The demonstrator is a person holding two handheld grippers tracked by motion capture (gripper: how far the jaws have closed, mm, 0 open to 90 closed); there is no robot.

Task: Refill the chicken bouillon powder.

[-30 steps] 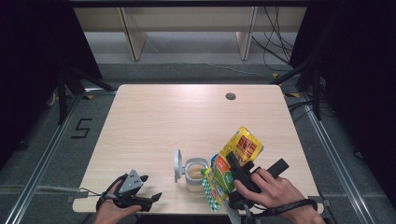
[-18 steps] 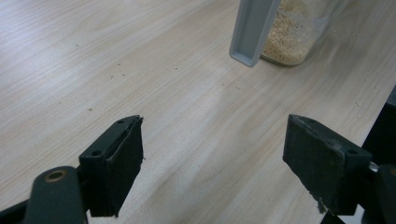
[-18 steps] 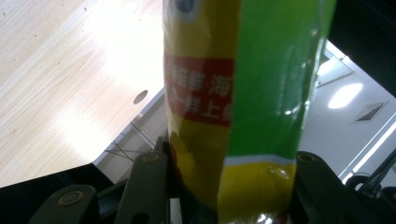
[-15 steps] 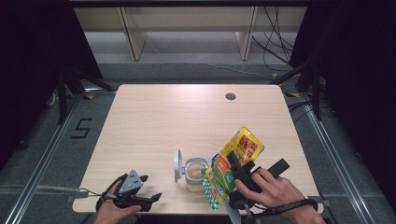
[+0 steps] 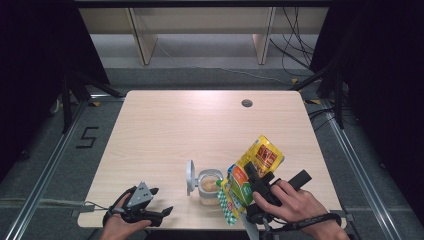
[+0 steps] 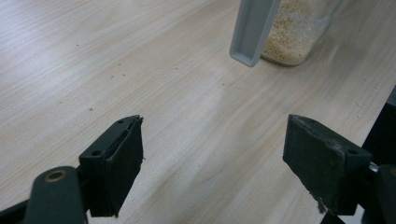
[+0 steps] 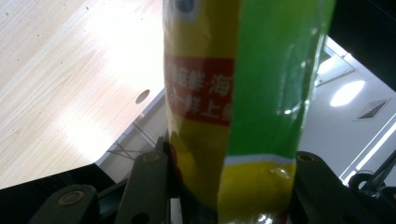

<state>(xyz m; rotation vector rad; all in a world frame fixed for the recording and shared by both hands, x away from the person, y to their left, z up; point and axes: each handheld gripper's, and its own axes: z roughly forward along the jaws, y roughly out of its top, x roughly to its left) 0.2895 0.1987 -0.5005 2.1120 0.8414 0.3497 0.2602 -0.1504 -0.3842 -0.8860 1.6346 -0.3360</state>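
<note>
The right gripper (image 5: 250,181) is clamping a yellow-green bag (image 5: 250,172), tilting it over the open glass jar (image 5: 209,186) of pale grains near the worktop's (image 5: 200,130) front edge; the left gripper (image 5: 157,202) is resting apart, empty.

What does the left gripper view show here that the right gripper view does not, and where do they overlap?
Left gripper view alone: the left gripper with its jaws wide apart and nothing between them, plus the clear jar of pale grains and its grey hinged lid hanging open beside it.

Right gripper view alone: the yellow and green packet clamped between the right gripper jaws, tilted over the table edge, and the round hole in the tabletop.

Both: the light wooden table.
</note>
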